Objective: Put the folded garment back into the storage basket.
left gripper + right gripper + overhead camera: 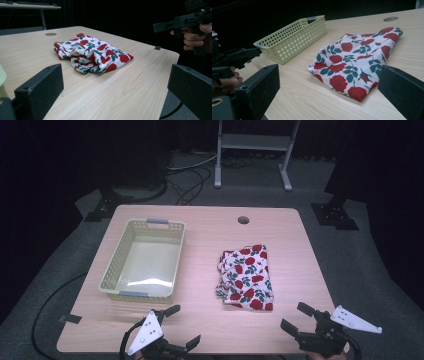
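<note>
A folded white cloth with red roses and green leaves lies on the wooden table, right of centre. A pale yellow perforated basket stands empty on the left half. My left gripper hovers open at the table's front edge, left of centre. My right gripper is open at the front right, close to the cloth's near corner. In the left gripper view the cloth lies ahead between the wide jaws. In the right gripper view the cloth lies ahead, with the basket behind it.
A round cable hole sits near the table's far edge. A metal stand and cables lie on the grey floor beyond. Across the table, the right gripper view shows a hand holding the left gripper.
</note>
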The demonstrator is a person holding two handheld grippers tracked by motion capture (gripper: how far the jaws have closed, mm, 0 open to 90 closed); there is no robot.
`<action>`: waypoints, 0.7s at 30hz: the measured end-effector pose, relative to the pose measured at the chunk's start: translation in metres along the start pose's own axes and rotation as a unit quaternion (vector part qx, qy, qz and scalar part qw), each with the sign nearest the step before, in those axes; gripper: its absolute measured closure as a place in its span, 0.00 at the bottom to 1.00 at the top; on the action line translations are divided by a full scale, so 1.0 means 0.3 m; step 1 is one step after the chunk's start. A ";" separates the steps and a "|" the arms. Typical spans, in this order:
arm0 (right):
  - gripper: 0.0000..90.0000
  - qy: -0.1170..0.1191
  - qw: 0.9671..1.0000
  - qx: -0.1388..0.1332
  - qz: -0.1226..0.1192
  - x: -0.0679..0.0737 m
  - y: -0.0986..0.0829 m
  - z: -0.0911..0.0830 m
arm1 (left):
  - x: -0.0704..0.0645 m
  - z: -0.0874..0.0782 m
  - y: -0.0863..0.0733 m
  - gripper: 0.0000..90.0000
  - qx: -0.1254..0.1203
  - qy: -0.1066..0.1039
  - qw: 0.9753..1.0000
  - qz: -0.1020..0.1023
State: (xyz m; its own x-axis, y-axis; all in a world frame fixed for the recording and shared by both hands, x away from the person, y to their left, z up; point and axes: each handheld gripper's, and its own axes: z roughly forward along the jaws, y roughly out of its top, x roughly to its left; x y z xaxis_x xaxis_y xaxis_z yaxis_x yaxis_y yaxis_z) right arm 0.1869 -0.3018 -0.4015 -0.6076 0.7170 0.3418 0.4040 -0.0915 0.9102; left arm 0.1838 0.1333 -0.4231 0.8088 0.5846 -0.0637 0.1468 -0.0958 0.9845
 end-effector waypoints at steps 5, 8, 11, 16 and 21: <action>0.04 0.002 1.000 0.018 -0.009 -0.006 0.020 0.033 | -0.006 0.002 0.000 0.00 0.000 -0.005 1.000 0.003; 0.04 0.004 1.000 0.025 -0.011 -0.013 0.033 0.048 | -0.004 0.000 0.001 0.00 -0.002 -0.004 1.000 0.003; 0.04 0.006 1.000 0.024 -0.012 -0.020 0.049 0.060 | 0.000 -0.003 0.001 0.00 -0.004 -0.002 1.000 0.000; 0.04 0.009 0.999 0.030 -0.022 -0.028 0.079 0.084 | 0.004 -0.004 0.001 0.00 -0.004 -0.002 1.000 -0.001; 0.04 0.014 0.999 0.043 -0.029 -0.033 0.104 0.110 | 0.006 -0.006 0.002 0.00 -0.006 -0.002 1.000 -0.003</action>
State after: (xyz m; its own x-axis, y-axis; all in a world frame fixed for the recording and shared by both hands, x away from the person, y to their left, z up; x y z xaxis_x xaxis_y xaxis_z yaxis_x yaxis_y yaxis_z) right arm 0.2281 -0.2889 -0.3843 -0.6510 0.6990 0.2960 0.4235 0.0109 0.9058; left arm 0.1842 0.1358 -0.4224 0.8102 0.5819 -0.0705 0.1454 -0.0830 0.9859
